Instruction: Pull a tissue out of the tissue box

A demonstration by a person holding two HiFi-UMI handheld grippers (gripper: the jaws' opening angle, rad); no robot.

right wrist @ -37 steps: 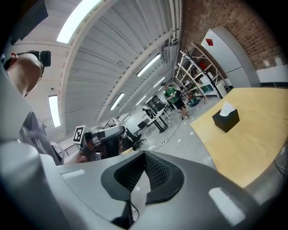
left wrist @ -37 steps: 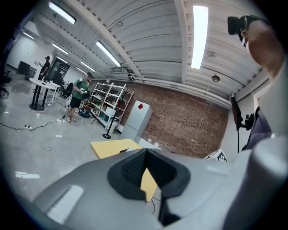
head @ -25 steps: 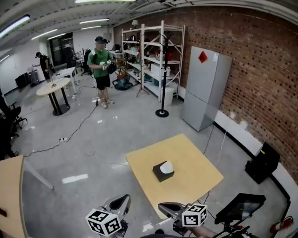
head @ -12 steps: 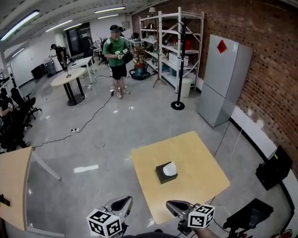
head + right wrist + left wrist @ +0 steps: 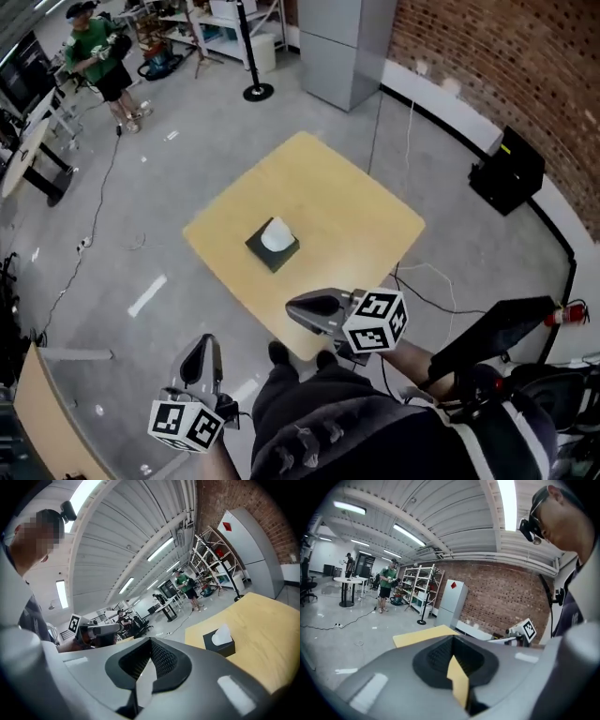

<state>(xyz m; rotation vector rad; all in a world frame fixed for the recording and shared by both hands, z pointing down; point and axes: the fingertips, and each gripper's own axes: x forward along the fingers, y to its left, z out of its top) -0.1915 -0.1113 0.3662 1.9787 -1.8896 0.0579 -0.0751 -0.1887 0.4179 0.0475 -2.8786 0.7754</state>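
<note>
one tissue box (image 5: 273,249); left hand-held gripper (image 5: 207,343), right hand-held gripper (image 5: 292,308) both closed, empty.

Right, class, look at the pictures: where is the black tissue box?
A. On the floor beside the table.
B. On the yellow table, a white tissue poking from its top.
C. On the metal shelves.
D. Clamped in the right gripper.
B: the tissue box sits on the yellow table, with a white tissue standing out of its top opening.

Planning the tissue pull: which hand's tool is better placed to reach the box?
Likely right. The right tool reaches over the table's near edge, close to the tissue box; the left tool hangs farther back, over the floor.
</note>
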